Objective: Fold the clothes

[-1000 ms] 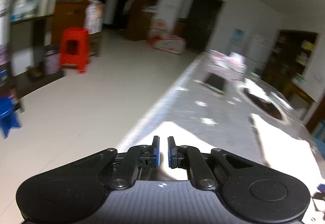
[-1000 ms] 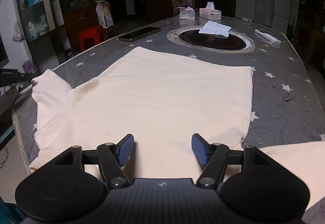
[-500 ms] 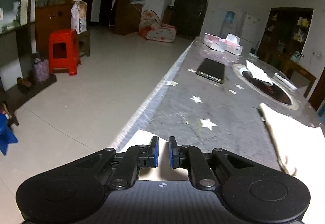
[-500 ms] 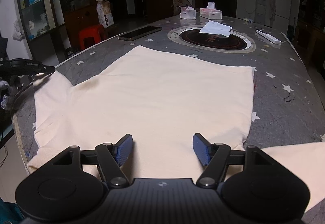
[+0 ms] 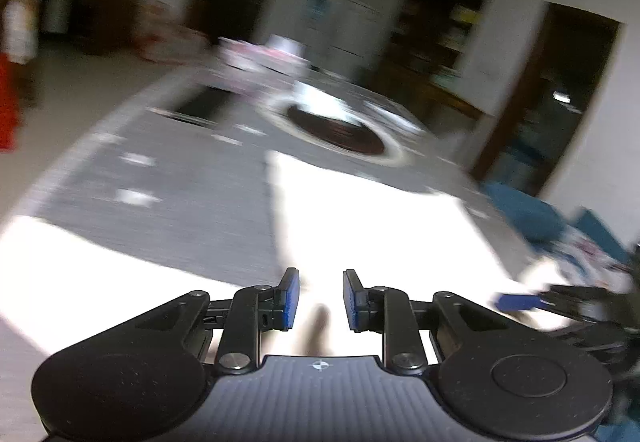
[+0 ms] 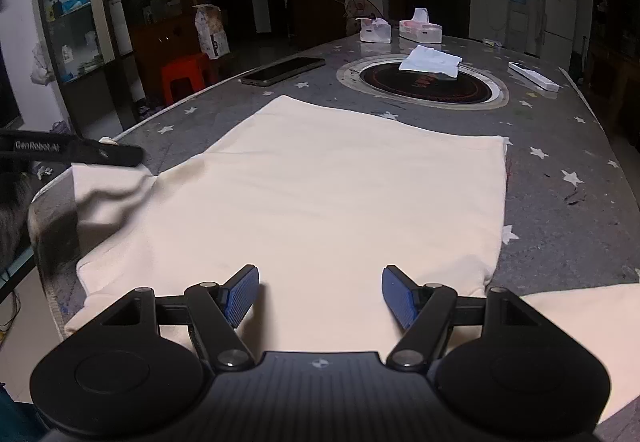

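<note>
One cream cotton T-shirt (image 6: 320,193) lies flat on the grey star-patterned table (image 6: 560,209). Left gripper (image 5: 316,300), pressed nearly together half a second ago at the left sleeve (image 6: 108,189), now stands parted with nothing visibly between its pads; its view is blurred. Sleeve apparently released, fold pending. Right gripper (image 6: 320,296) hovers spread wide above the near edge. Count: two grippers, two tissue boxes (image 6: 420,30), one phone (image 6: 284,70).

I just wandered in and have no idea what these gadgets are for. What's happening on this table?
A person is folding a cream shirt laid flat on the star-patterned table, using two hand-held tools. The right tool hovers open above the shirt's near edge, gripping nothing. The left tool, fingers apart, is at the shirt's left sleeve. That view is blurred. No fold shows yet.
</note>
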A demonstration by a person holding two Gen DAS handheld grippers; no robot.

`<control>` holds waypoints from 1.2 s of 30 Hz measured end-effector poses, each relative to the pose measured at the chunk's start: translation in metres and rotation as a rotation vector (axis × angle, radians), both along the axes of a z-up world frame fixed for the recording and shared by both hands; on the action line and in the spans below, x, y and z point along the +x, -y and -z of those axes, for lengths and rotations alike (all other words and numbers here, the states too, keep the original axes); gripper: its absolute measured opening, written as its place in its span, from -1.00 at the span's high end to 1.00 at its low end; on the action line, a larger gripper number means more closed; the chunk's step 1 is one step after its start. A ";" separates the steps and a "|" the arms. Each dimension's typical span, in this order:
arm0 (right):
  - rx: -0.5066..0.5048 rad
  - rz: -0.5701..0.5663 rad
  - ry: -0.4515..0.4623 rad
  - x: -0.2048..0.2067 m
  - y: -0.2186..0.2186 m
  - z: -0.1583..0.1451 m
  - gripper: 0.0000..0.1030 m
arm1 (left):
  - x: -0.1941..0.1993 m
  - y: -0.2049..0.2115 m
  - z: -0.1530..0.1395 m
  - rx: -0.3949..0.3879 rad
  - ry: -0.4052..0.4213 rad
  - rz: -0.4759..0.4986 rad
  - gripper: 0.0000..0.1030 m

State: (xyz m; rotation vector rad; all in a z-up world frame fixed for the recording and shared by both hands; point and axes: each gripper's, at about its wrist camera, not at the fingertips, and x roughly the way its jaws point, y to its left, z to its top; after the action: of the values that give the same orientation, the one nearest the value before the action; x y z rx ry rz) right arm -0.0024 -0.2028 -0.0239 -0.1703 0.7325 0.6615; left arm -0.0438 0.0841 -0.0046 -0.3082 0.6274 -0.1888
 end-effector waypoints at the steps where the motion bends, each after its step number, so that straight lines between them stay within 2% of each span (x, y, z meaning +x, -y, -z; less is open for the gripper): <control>1: 0.002 0.000 -0.001 -0.001 0.001 0.000 -0.36 | 0.005 0.009 0.003 -0.001 -0.005 0.025 0.51; 5: 0.008 0.006 -0.005 -0.003 0.003 0.002 -0.36 | 0.019 0.016 0.018 0.039 -0.056 -0.018 0.54; 12: 0.015 -0.005 -0.001 -0.004 0.007 0.000 -0.36 | 0.010 0.006 0.011 0.019 -0.093 -0.027 0.52; 15: 0.030 0.006 0.006 -0.004 0.010 -0.002 -0.36 | 0.021 0.006 0.008 0.011 -0.083 -0.030 0.50; 19: 0.023 0.006 0.007 -0.008 0.014 -0.004 -0.36 | 0.036 0.009 0.013 0.043 -0.085 -0.029 0.49; 23: 0.002 -0.047 0.010 -0.021 0.016 -0.005 -0.36 | 0.030 0.011 0.015 0.069 -0.069 -0.012 0.42; 25: -0.009 -0.089 0.024 -0.029 0.014 -0.007 -0.36 | 0.022 0.019 0.009 0.080 -0.058 0.025 0.37; 31: -0.083 -0.233 0.077 -0.056 0.000 -0.003 -0.37 | -0.012 0.064 0.002 0.124 -0.005 0.241 0.37; 36: -0.082 -0.220 0.104 -0.067 0.002 -0.005 -0.37 | -0.035 0.092 0.014 0.202 0.008 0.343 0.36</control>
State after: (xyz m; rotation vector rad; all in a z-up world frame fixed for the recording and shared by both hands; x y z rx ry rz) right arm -0.0695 -0.2050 -0.0185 -0.3616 0.6459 0.8264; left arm -0.0786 -0.0079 -0.0184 -0.0021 0.6832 -0.4519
